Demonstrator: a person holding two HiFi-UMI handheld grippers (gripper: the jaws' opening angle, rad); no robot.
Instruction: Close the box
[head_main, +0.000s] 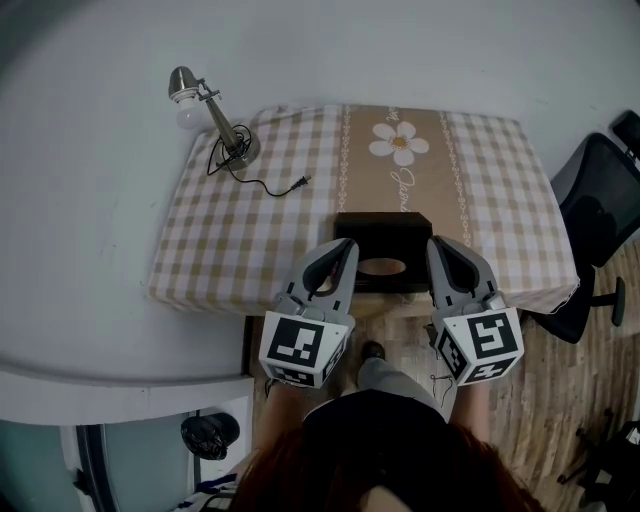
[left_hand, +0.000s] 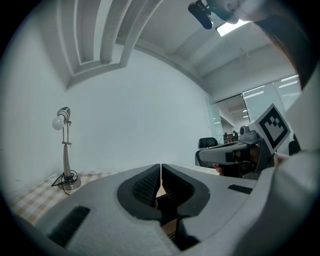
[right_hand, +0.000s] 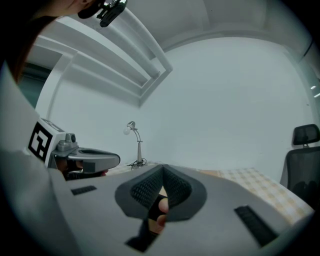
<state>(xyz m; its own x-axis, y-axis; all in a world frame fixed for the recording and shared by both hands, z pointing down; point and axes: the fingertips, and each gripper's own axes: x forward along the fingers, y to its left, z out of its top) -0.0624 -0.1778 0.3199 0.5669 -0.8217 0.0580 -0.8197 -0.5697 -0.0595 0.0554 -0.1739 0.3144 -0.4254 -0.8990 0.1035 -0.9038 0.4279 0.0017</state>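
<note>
Box (head_main: 382, 232) between tools (head_main: 349, 247) (head_main: 433, 243) (jaws together)

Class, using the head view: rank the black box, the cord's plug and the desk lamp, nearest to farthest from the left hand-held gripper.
1. Black box, just right of the left hand-held gripper.
2. Plug, farther back on the cloth.
3. Desk lamp, far left corner.

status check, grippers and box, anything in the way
Left gripper jaws shut, empty; right gripper the same. Black box at table's near edge, between both grippers. Lamp and its cord off at far left corner, not in the way.
</note>
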